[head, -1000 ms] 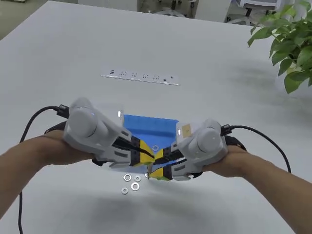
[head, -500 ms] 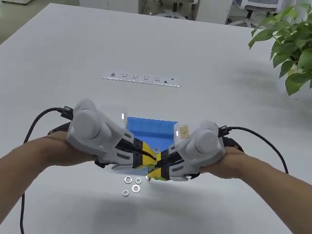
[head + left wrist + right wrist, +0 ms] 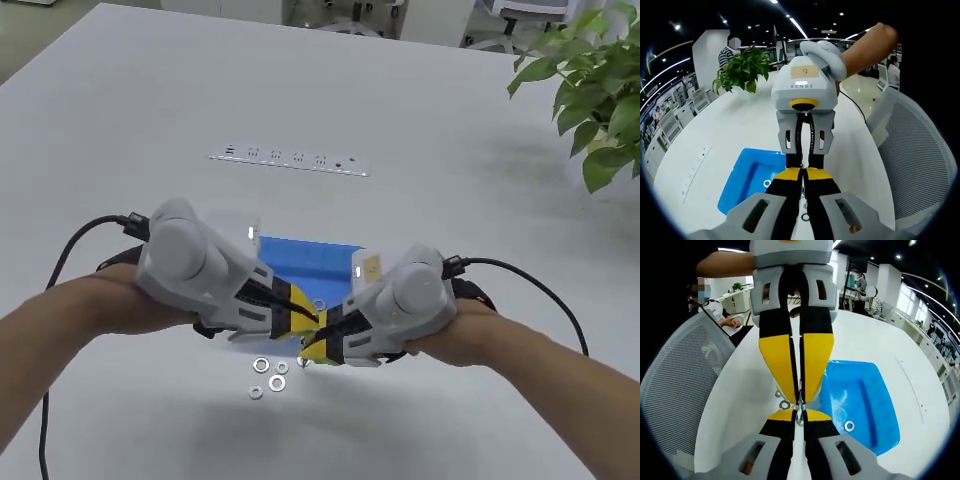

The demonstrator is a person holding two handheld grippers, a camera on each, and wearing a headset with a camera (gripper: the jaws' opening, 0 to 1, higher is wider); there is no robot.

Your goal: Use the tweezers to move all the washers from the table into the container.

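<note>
The two grippers meet tip to tip over the table, just before the near edge of the blue container point(image 3: 305, 255). The left gripper point(image 3: 300, 318) comes in from the left and the right gripper point(image 3: 318, 345) from the right, both with yellow-tipped jaws pressed together. A thin silver strip, the tweezers point(image 3: 799, 407), runs between both pairs of jaws, and its tip point(image 3: 303, 360) pokes down towards the table. Several washers point(image 3: 268, 376) lie on the table just left of that tip. One washer point(image 3: 849, 426) lies inside the container point(image 3: 860, 400).
A white power strip point(image 3: 288, 159) lies flat on the table beyond the container. A potted plant point(image 3: 590, 80) stands at the far right. Cables trail from both grippers. A mesh chair point(image 3: 920, 160) stands at the table's near side.
The right gripper has edged a little left and lower, closing up against the left one. The washers on the table lie where they did.
</note>
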